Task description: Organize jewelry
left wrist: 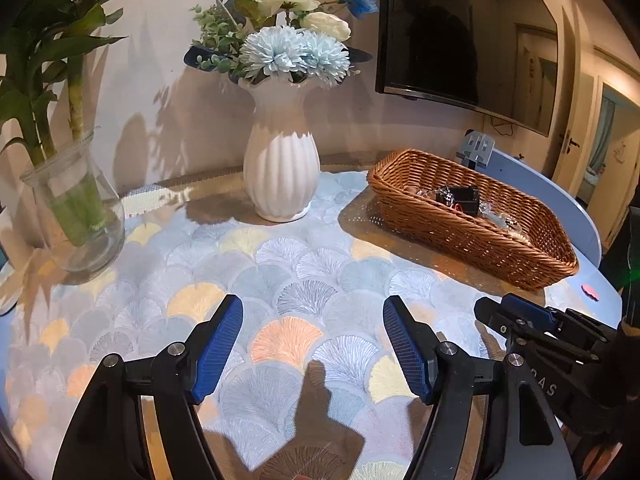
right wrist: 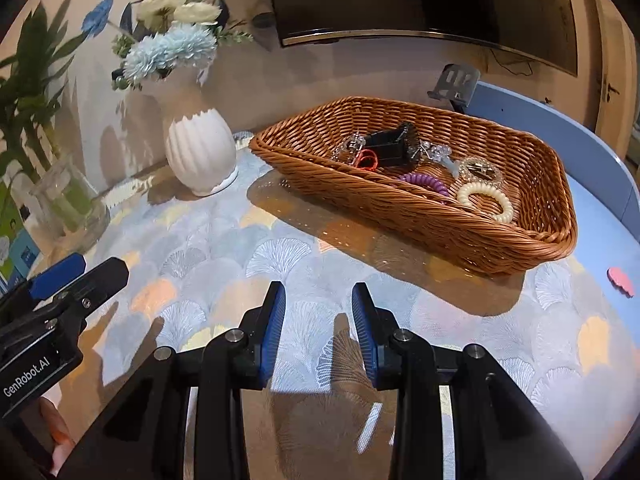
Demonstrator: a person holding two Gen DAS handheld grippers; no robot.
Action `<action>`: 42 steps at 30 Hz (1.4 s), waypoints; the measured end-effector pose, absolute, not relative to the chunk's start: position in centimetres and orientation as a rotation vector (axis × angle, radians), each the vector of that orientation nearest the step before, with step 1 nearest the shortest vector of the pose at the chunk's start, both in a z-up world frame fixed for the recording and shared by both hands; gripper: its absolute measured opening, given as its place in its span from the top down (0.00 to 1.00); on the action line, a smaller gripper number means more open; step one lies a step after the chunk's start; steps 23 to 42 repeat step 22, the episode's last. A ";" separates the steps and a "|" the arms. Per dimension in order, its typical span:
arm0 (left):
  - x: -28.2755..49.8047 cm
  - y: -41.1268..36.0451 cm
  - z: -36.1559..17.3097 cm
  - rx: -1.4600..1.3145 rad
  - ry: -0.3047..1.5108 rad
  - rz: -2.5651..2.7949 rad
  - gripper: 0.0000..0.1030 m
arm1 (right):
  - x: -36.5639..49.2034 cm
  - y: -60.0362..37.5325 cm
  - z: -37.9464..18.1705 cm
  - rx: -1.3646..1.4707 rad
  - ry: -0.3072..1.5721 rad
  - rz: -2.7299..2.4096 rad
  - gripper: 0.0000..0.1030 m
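Jewelry (right wrist: 424, 168) lay heaped in wicker basket (right wrist: 500, 248) at table's far right: black box (right wrist: 390, 148), purple coil (right wrist: 426, 182), cream coil (right wrist: 486, 200), clear pieces. Left view hid most behind basket wall. Your left gripper (left wrist: 313, 344) was spread wide, empty; your right gripper (right wrist: 319, 332) was narrower, jaws apart, pinching nothing.

Basket (left wrist: 472, 236) near wall hides most contents in left view; clear tangled pieces (right wrist: 352, 146) too small to ID.

Basket (right wrist: 420, 216): right of frame centre, on the tablecloth (right wrist: 280, 264).
Vase (right wrist: 200, 152): left of basket.
Hair ties (right wrist: 486, 200): in basket.
Glass jar (right wrist: 68, 204): far left.
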State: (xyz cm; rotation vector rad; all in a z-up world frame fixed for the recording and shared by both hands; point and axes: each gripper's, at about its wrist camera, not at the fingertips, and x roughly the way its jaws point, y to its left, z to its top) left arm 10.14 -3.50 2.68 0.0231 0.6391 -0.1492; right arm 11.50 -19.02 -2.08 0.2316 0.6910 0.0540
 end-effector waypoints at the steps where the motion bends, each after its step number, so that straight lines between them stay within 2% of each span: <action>1: 10.2 -3.5 2.7 0.023 0.637 -0.147 0.28 | 11.5 -19.0 -2.1 0.228 0.691 0.054 0.64; 42: 10.1 -2.3 2.6 0.035 0.586 0.010 0.28 | 11.7 -18.2 -2.2 0.201 0.705 0.087 0.64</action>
